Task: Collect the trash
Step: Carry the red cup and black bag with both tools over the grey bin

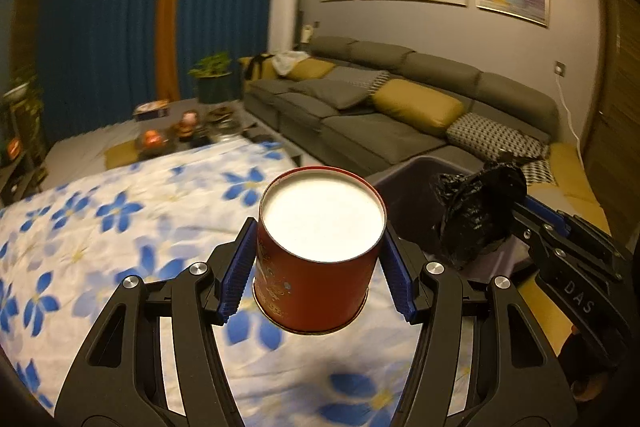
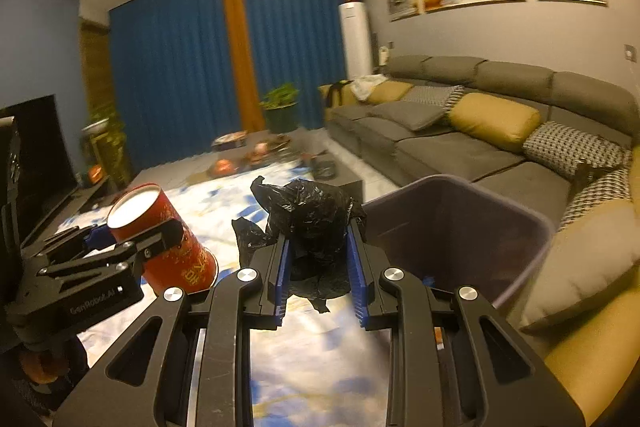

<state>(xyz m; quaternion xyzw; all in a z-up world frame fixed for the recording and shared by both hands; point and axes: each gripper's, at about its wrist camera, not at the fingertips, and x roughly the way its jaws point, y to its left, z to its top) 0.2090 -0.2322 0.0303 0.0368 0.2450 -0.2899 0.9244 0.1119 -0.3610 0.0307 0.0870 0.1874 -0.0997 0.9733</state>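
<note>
Carrying two pieces of trash at once, the person has both grippers lifted above the flower-printed cloth that covers the tabletop. The left gripper is clamped on a red canister, its ribbed blue pads pressing the curved wall on either side. The right gripper has its jaws drawn narrow around a crumpled black plastic bag, which bulges above and below the pads.

The step in hand looks like the transfer to the bin. A dark bin stands just beside the cloth's edge, in front of the grey sofa, its mouth open and facing the cameras. In the left view the bag already hangs near the bin's rim, while the canister is a little further off.

The next move probably calls for bringing each load over the opening and then spreading the jaws. The bag is the closer of the two and could go first.

The canister is a rigid cylinder with a pale flat end, a thin rim and printed gold lettering on its glossy red side; it should drop cleanly. The bag is thin, shiny and creased, with loose flaps. Such film may cling to the ribbed pads on release. The bin has smooth, tapering walls and rounded corners.
</note>
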